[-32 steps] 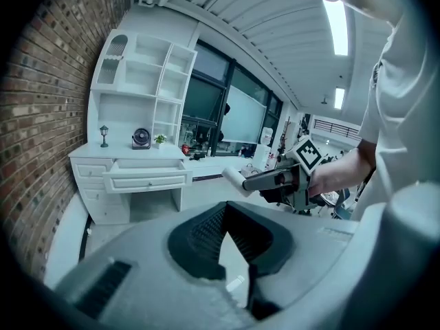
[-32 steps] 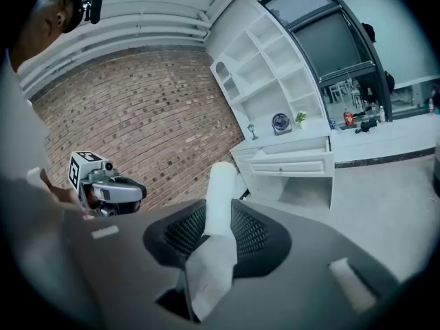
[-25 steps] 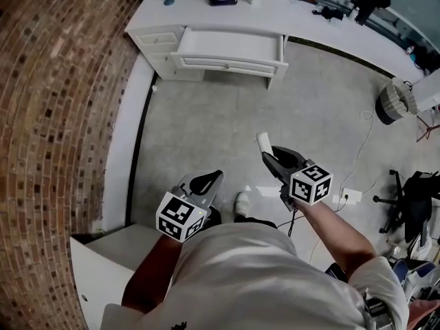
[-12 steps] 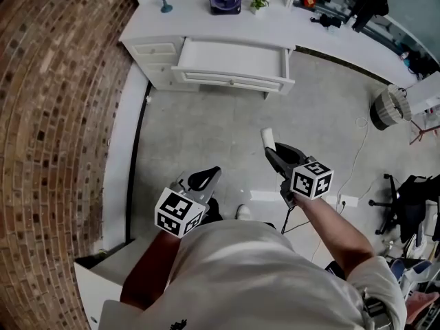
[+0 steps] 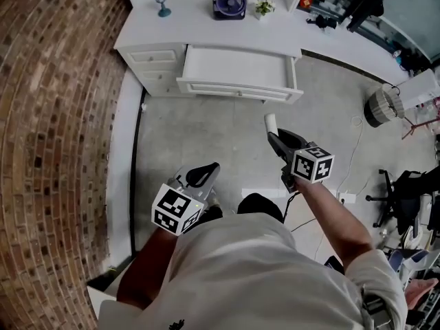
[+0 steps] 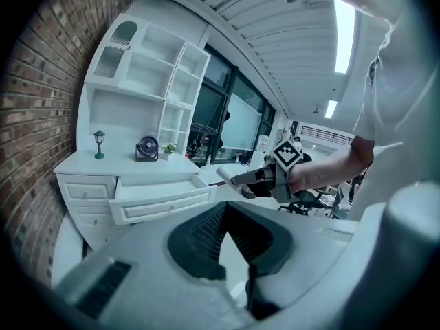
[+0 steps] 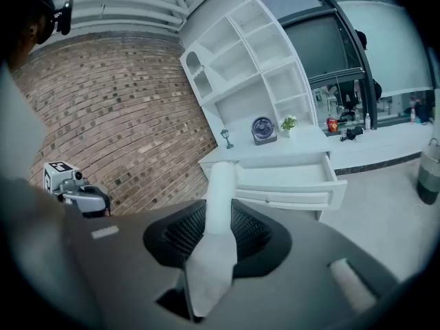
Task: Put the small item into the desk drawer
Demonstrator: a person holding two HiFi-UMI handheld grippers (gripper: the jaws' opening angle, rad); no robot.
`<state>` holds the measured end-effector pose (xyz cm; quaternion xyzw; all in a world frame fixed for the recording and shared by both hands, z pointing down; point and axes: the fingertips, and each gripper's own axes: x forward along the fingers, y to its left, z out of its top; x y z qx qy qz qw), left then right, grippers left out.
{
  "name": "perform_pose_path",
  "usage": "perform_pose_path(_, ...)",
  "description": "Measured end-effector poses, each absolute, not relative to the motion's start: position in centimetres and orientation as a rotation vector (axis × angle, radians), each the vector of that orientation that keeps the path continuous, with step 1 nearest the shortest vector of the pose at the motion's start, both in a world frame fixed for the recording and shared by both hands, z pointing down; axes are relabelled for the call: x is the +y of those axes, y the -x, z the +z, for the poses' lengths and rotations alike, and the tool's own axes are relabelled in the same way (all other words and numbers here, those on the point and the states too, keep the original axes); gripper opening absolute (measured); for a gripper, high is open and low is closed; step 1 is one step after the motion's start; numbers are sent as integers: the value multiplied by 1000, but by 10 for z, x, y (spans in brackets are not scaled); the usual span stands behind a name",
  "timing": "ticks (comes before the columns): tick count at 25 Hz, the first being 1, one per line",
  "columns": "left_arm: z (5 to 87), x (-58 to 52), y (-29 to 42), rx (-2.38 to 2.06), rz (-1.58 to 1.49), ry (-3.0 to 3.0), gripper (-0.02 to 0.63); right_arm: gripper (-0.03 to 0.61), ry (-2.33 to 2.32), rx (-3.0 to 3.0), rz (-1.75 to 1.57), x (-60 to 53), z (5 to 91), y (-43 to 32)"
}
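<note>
**Head view: tube clamped, drawer well ahead**

Brick wall (image 5: 55, 115) fills 9 o'clock. Bare floor (image 5: 206, 136) lies between the person and the desk (image 5: 206, 29) at 12 o'clock. Its drawer (image 5: 237, 71) stands pulled out, with nothing visible inside.

Left gripper (image 5: 206, 172), at 7 o'clock, has its jaws together on nothing. Right gripper (image 5: 275, 137), just toward 3 o'clock of centre, clamps a white tube (image 5: 271, 122) by its lower end. Most of the tube juts past the pads, pointing at 12 o'clock toward the drawer and well apart from it.

Risks, as I judge them:
- The long overhang may let the tube pivot or slip out over the floor.
- Releasing short of the drawer, or knocking the tip on its front panel, would drop it outside.
</note>
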<state>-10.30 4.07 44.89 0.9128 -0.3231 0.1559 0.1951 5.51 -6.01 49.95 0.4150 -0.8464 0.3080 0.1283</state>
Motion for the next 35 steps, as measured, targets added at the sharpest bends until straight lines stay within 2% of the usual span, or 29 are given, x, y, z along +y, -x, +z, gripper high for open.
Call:
perform_pose_path(13, 462, -47, 136, -979, 419, -2487, 6, 127, -1317, -2375, 910, -209, 536, -63)
perform_pose_path(23, 450, -160, 114, -1066, 449, -2436, 6, 127, -1303, -2252, 943, -347, 600, -102)
perform_pose_path(35, 452, -233, 104, -1185, 503, -2330, 6, 127, -1295, -2107, 1033, -444, 680, -131)
